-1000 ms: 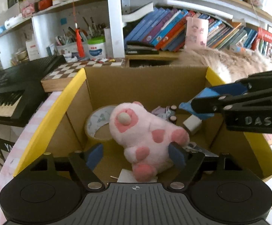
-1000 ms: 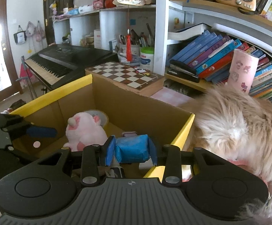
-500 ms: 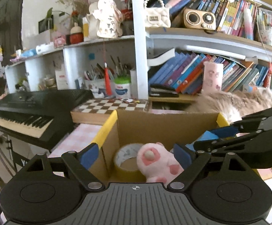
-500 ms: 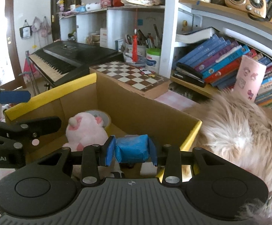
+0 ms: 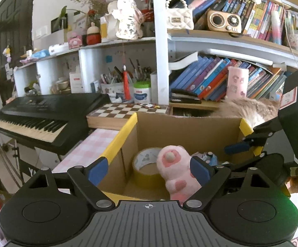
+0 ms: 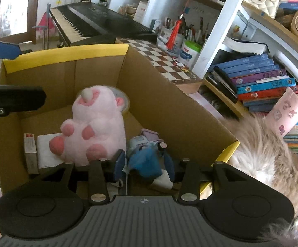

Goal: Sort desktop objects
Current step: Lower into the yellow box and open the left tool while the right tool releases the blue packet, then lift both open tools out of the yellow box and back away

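Observation:
A cardboard box (image 5: 120,142) with yellow-taped rims (image 6: 66,51) holds a pink plush toy (image 5: 175,164) (image 6: 97,121) leaning on a tape roll (image 5: 144,162). My left gripper (image 5: 149,169) hangs open over the box's near edge with nothing between its pads; its fingers (image 6: 15,98) show at the left in the right wrist view. My right gripper (image 6: 144,162) points down into the box's right corner, jaws opening. A blurred blue packet (image 6: 147,162) sits between its pads with small gaps on both sides.
In the box lie a white pad (image 6: 46,150), a slim carton (image 6: 30,152) and small bottles (image 6: 144,142). Fluffy beige fur (image 6: 262,150) lies against the box's right side. A chessboard (image 5: 128,112), a keyboard (image 5: 46,113) and bookshelves stand behind.
My left gripper let go of the plush, spread wide and drew back up out of the box. My right gripper rolled and dipped into the box, and its pads loosened from the blue packet.

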Motion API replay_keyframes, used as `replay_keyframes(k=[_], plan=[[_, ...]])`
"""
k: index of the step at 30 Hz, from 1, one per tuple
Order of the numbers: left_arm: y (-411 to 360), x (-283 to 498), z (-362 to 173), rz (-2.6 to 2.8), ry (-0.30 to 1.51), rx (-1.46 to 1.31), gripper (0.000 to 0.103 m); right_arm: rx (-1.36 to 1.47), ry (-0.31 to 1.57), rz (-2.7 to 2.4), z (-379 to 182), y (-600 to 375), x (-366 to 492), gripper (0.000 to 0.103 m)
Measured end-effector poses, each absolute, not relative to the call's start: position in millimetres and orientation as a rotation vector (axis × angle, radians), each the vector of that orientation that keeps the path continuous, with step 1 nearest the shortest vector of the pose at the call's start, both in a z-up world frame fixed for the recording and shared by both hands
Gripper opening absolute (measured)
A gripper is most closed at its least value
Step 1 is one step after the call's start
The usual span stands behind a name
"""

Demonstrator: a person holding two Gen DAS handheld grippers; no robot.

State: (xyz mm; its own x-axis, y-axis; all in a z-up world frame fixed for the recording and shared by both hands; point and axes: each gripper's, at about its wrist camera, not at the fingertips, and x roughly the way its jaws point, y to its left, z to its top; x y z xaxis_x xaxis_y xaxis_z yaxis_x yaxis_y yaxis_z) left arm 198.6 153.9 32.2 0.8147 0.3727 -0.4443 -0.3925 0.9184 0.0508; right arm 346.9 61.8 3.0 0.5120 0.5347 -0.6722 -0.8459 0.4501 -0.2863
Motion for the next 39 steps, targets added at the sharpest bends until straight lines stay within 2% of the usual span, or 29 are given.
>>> replay_keyframes(k=[4, 6, 9, 17, 33, 39], plan=[[155, 191, 35, 0.411, 0.448, -0.054, 0.089, -0.621, 0.534, 0.898, 8, 58, 344, 0.047], [153, 188, 37, 0.406, 0.440, -0.053, 0.089, -0.592, 0.514, 0.884, 13, 54, 340, 0.056], [150, 183, 41, 0.394, 0.425, -0.052, 0.089, -0.546, 0.495, 0.878, 22, 46, 333, 0.059], [138, 170, 50, 0.318, 0.393, -0.038, 0.090, -0.459, 0.429, 0.785, 45, 18, 308, 0.062], [115, 108, 55, 0.196, 0.367, -0.010, 0.091, -0.245, 0.480, 0.521, 48, -44, 236, 0.065], [108, 76, 50, 0.185, 0.373, -0.040, 0.094, -0.198, 0.491, 0.469, 48, -58, 193, 0.067]])
